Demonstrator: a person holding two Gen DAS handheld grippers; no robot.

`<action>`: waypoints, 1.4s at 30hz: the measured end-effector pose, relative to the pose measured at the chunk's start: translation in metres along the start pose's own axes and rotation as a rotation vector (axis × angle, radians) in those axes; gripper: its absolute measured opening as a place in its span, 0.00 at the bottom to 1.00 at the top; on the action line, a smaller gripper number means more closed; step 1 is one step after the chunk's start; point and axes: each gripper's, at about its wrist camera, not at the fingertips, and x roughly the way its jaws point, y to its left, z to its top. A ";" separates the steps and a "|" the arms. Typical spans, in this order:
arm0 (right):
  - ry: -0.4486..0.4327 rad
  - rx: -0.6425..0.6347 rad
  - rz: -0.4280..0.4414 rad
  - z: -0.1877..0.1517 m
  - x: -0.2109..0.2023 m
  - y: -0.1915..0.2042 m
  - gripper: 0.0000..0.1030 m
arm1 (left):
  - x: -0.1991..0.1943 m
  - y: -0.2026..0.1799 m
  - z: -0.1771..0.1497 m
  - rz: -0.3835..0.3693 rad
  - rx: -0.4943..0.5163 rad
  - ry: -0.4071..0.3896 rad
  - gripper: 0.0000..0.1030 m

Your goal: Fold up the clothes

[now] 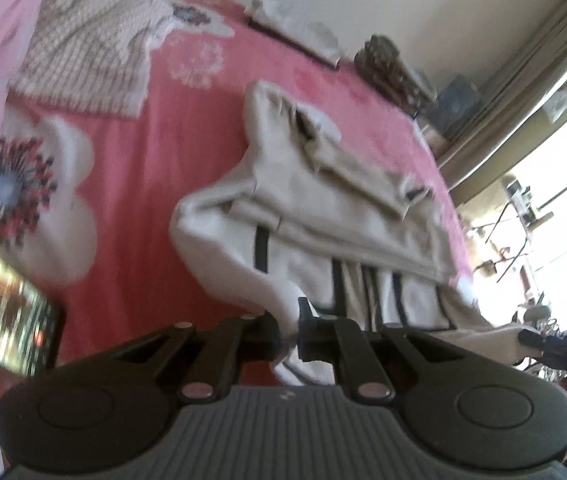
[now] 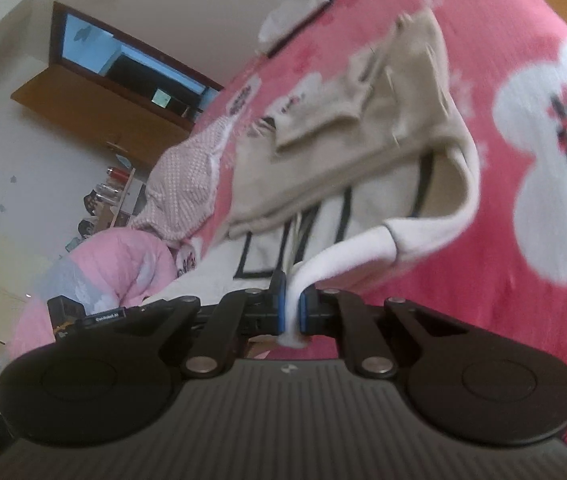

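Left tool and right tool both pinching near hem of cream garment; garment stretching straight ahead across bed.

The right black two-finger gripper pinches the white fabric edge of a beige-and-cream garment with black stripes spread on the pink flower-printed bedsheet, beside a pink-dotted knit garment.

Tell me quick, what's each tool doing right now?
Left tool: closed, holding the cream garment's white edge.
Right tool: closed, holding the same garment's white edge.
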 end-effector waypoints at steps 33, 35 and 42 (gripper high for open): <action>-0.205 0.446 -0.029 0.226 0.116 -0.164 0.27 | 0.247 0.059 0.209 -0.121 -0.407 -0.126 0.51; -0.271 0.426 -0.030 0.228 0.098 -0.166 0.35 | 0.233 0.055 0.203 -0.128 -0.393 -0.128 0.53; -0.245 0.374 -0.072 0.192 0.059 -0.147 0.48 | 0.185 0.038 0.179 -0.152 -0.343 -0.131 0.66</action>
